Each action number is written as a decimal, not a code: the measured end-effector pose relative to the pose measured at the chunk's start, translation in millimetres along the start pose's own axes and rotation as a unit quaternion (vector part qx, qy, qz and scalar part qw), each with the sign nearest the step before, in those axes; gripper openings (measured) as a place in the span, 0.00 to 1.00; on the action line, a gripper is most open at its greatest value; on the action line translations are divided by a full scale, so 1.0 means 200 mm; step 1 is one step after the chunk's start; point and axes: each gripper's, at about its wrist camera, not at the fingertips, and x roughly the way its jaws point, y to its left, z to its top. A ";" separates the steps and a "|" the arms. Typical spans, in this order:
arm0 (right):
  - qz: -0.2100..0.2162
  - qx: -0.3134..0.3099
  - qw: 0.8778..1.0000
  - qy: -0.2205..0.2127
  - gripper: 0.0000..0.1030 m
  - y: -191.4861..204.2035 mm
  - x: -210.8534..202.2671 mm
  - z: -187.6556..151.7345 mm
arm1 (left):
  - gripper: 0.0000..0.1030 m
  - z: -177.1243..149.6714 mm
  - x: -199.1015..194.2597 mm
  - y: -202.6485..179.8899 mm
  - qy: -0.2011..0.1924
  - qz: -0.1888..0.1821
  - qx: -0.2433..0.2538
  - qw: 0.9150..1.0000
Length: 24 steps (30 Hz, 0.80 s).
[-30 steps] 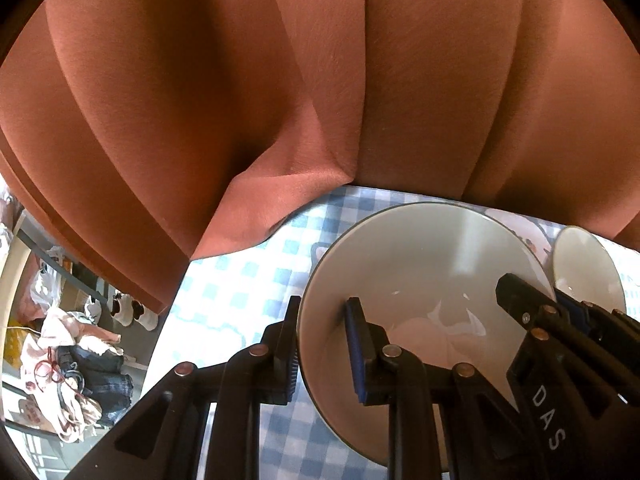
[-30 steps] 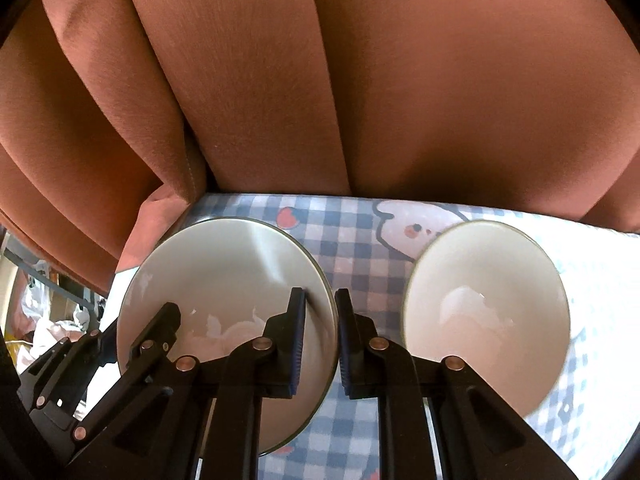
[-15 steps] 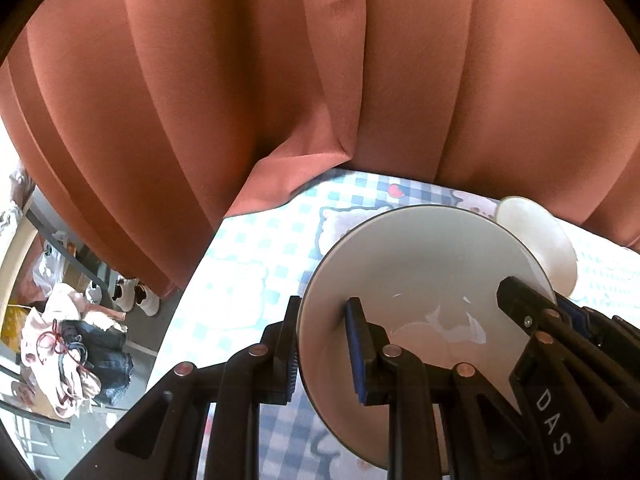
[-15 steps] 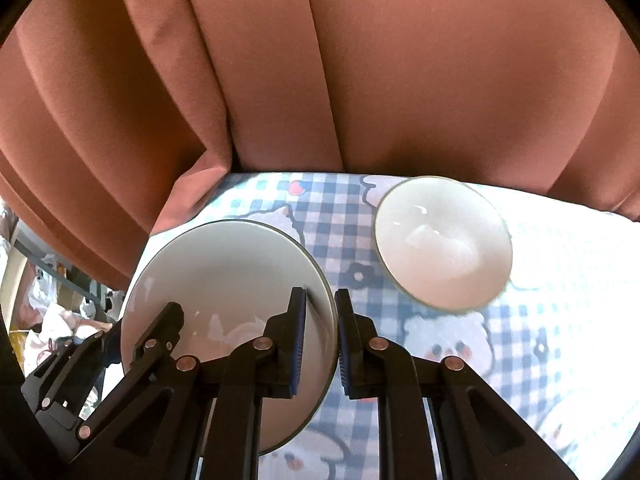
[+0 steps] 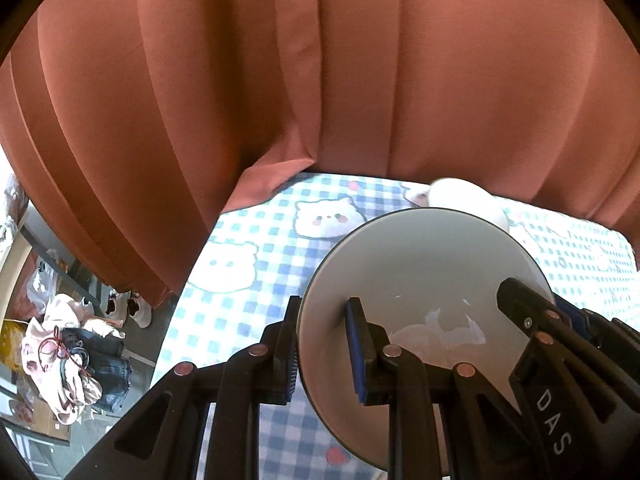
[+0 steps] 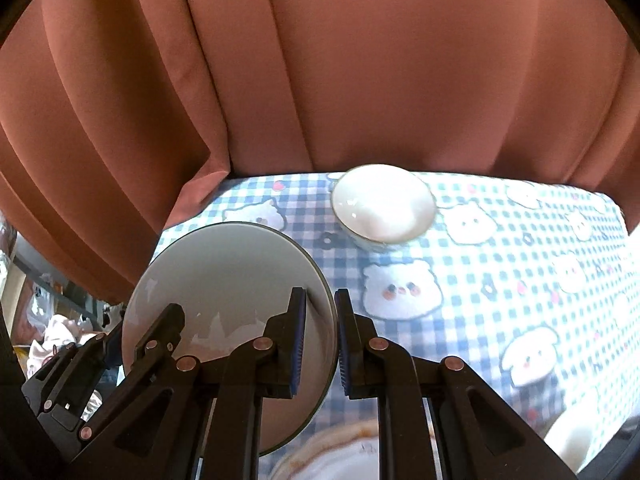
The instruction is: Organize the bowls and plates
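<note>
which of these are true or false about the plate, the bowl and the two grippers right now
1. Both grippers grip the same plate. True: the left gripper clamps its left rim, the right gripper its right rim.
2. The plate lies flat on the tablecloth. False: it is held up off it, tilted.
3. A small bowl sits on the tablecloth near the curtain. True.
4. The small bowl is stacked on the plate. False: it stands apart, farther back.
5. The tablecloth is plain white. False: it is blue-checked with cartoon animal faces.
</note>
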 end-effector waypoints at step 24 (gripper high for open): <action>0.000 0.013 1.000 -0.007 0.17 -0.59 -0.34 -0.34 | 0.21 -0.35 -0.33 -0.55 0.006 -0.011 0.006 1.000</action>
